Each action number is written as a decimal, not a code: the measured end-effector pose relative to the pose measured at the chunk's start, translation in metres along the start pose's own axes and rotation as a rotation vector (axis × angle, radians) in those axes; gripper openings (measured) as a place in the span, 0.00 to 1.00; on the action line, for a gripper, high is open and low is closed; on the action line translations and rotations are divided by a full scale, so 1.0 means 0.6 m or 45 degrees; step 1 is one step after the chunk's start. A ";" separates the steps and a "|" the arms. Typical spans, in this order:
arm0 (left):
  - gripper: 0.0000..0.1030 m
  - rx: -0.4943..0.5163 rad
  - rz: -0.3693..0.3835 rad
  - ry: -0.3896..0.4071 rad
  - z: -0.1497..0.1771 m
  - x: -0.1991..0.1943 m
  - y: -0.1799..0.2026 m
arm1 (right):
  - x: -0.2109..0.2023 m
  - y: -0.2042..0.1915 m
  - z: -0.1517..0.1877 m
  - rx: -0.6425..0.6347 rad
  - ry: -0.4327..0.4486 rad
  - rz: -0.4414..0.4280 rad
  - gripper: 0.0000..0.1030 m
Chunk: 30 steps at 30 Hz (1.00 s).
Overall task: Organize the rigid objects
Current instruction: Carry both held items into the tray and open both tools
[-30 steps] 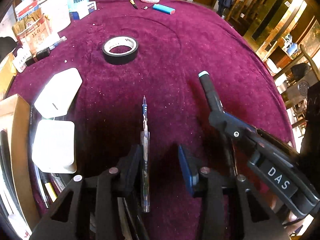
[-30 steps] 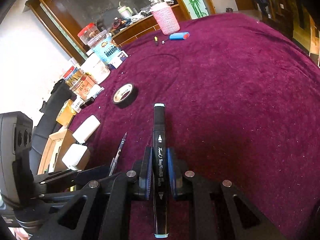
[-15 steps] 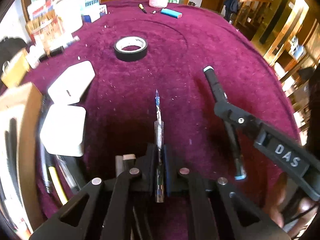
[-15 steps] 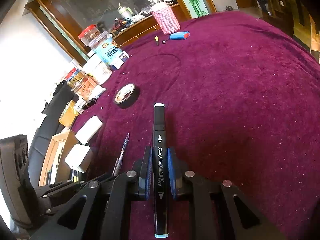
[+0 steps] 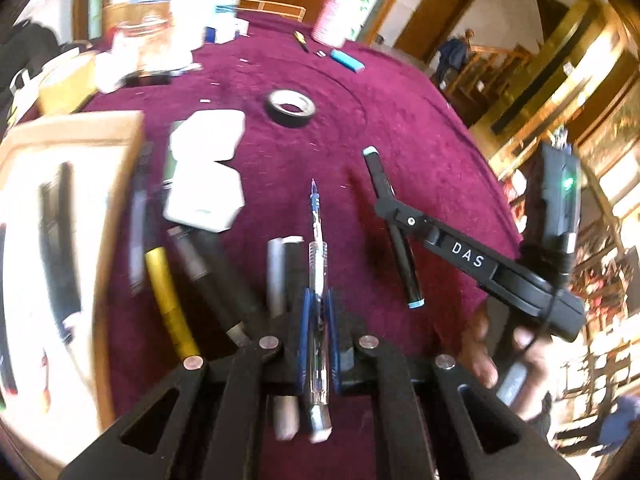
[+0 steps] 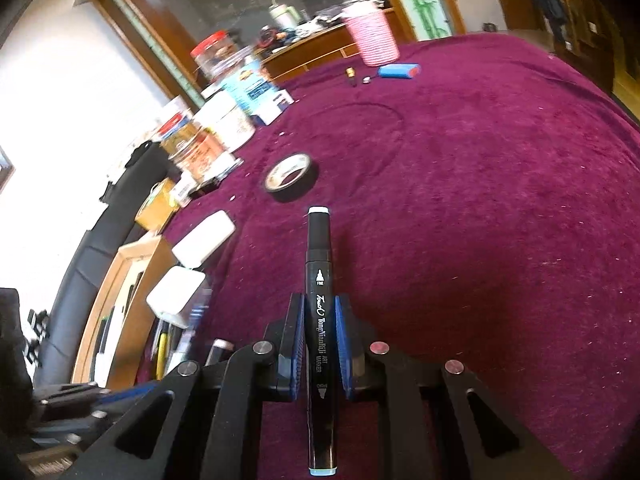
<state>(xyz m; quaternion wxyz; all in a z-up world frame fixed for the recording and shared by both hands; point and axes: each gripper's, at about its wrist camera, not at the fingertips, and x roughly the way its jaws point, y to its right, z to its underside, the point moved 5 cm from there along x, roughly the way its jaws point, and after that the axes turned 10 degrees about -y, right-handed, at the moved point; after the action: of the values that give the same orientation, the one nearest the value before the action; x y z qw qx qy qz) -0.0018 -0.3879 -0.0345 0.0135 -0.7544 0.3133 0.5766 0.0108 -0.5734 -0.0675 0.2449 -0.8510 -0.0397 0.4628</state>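
**Inspector:** Far left first.

**Assistant:** A wooden box (image 5: 60, 184) sits at the table's left edge, blurred. Just beside it, two white blocks (image 5: 206, 168) lie on the maroon cloth (image 5: 420, 152), with loose pens (image 5: 168, 300) in front of them.

**Inspector:** Left tool?

**Assistant:** The left gripper (image 5: 319, 320) is clamped on a clear-barrelled pen (image 5: 318, 256), tip pointing away, raised over the loose pens. A black tape roll (image 5: 291, 106) lies beyond, well apart.

**Inspector:** Further right?

**Assistant:** The right gripper (image 6: 320, 324) has its blue pads (image 6: 297, 340) pressed against a black art marker (image 6: 319, 280), gripped mid-barrel and held lengthwise above the cloth. Far behind stand a pink container (image 6: 372, 38) and a blue lighter-like item (image 6: 399, 71).
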 end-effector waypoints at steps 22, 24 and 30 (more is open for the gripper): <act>0.08 -0.419 -0.069 0.200 0.081 -0.203 -0.329 | 0.107 -0.394 0.074 -0.361 -0.244 -0.192 0.16; 0.08 -0.433 -0.077 0.191 0.080 -0.198 -0.347 | 0.123 -0.406 0.071 -0.366 -0.260 -0.171 0.16; 0.08 -0.442 -0.180 0.172 0.075 -0.179 -0.380 | 0.158 -0.427 0.058 -0.378 -0.274 -0.103 0.16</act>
<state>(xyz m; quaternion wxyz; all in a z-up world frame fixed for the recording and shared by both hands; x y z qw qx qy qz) 0.0560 -0.1384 -0.0333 -0.0974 -0.8024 0.1557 0.5678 0.0773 -0.3077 -0.0399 0.1293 -0.8210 -0.1677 0.5301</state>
